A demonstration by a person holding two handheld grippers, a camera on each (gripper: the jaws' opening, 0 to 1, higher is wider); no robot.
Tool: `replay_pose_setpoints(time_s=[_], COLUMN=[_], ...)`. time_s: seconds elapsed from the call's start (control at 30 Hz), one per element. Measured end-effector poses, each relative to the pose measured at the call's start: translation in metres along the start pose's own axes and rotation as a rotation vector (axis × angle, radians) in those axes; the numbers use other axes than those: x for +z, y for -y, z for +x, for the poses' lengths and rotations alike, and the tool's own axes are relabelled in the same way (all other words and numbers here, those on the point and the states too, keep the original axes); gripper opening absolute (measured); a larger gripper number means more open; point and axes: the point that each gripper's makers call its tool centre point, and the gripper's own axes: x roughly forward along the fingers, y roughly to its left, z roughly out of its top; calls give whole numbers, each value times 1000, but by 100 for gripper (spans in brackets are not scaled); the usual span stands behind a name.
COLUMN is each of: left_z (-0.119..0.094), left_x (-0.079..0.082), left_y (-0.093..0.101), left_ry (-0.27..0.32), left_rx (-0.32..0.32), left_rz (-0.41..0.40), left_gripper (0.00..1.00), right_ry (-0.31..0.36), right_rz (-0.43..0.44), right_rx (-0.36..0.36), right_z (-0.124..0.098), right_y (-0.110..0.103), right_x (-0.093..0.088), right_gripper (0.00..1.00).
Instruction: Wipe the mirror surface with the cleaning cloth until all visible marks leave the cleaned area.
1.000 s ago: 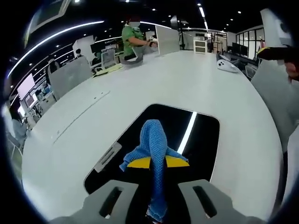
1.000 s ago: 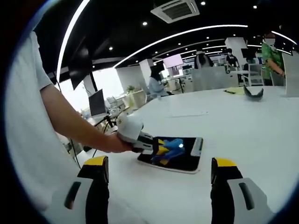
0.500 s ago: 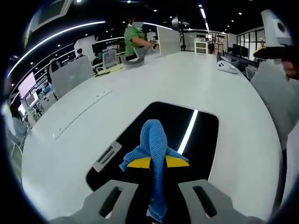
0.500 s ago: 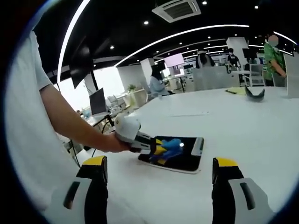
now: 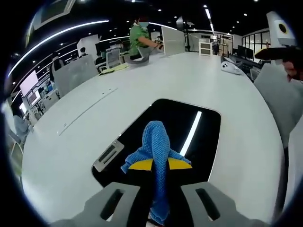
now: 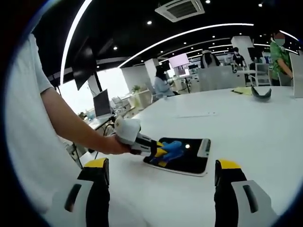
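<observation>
While the left gripper pinches the blue cloth tight on the dark mirror and the right gripper waits wide apart, a loose pinch could drop it.

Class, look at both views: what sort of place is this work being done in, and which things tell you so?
Probably an open-plan office or lab: a large white table, monitors on desks behind, strip ceiling lights, and people at workstations. The left gripper presses a cloth on a mirror.
</observation>
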Motion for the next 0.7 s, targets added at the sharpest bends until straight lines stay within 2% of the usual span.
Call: replay_pose_setpoints(time_s=[0.7], left_z=[-20], left_x=[-18], left_y=[-9], left_ry=[-32], left_rx=[31], left_rz=[-22], left_gripper=[7], right_ry=[-7], right_rz=[-15], right_rx=[21], right_z=[1], right_y=[-6], right_x=[-1], right_gripper=[91])
